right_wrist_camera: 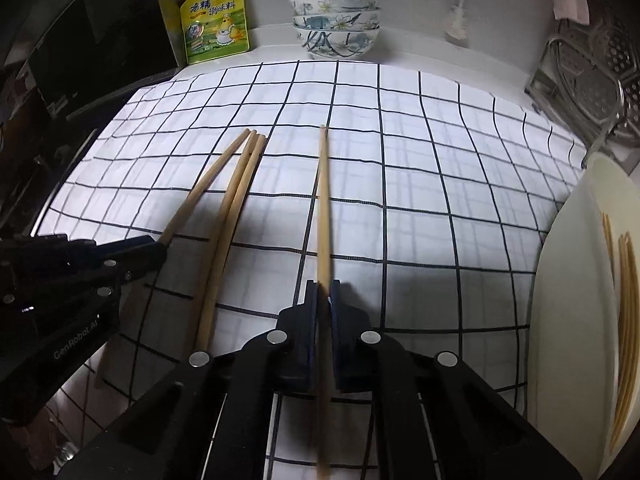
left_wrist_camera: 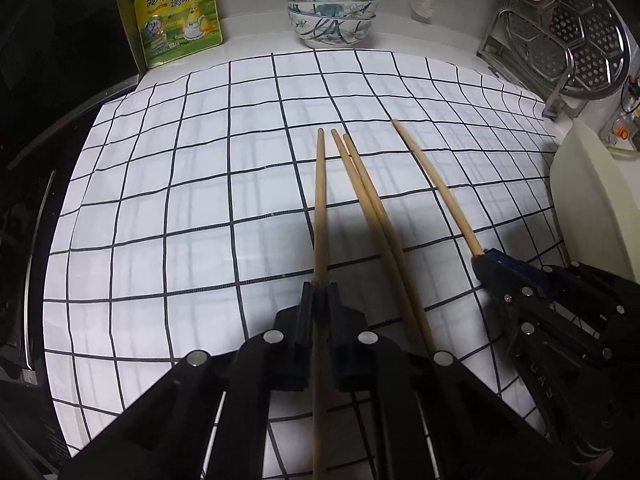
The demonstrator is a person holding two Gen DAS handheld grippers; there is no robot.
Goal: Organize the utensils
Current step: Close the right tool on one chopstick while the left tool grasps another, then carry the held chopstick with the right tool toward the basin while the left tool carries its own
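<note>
My left gripper [left_wrist_camera: 320, 286] is shut on a wooden chopstick [left_wrist_camera: 321, 200] that points away over the checked cloth [left_wrist_camera: 180, 200]. Two more chopsticks [left_wrist_camera: 368, 208] lie side by side on the cloth just right of it. My right gripper [left_wrist_camera: 480, 258] is shut on a fourth chopstick [left_wrist_camera: 436, 184] further right. In the right wrist view, the right gripper [right_wrist_camera: 324, 284] clamps its chopstick [right_wrist_camera: 324, 200]; the two loose chopsticks [right_wrist_camera: 236, 208] lie to the left, and the left gripper [right_wrist_camera: 160, 250] holds its chopstick [right_wrist_camera: 204, 188] beyond them.
A cream holder [right_wrist_camera: 576, 300] with several chopsticks inside stands at the right edge. Stacked floral bowls [left_wrist_camera: 332, 12] and a yellow seasoning pouch [left_wrist_camera: 178, 16] sit at the back. A metal steamer rack [left_wrist_camera: 568, 36] leans at back right. A dark stove [left_wrist_camera: 40, 120] borders the left.
</note>
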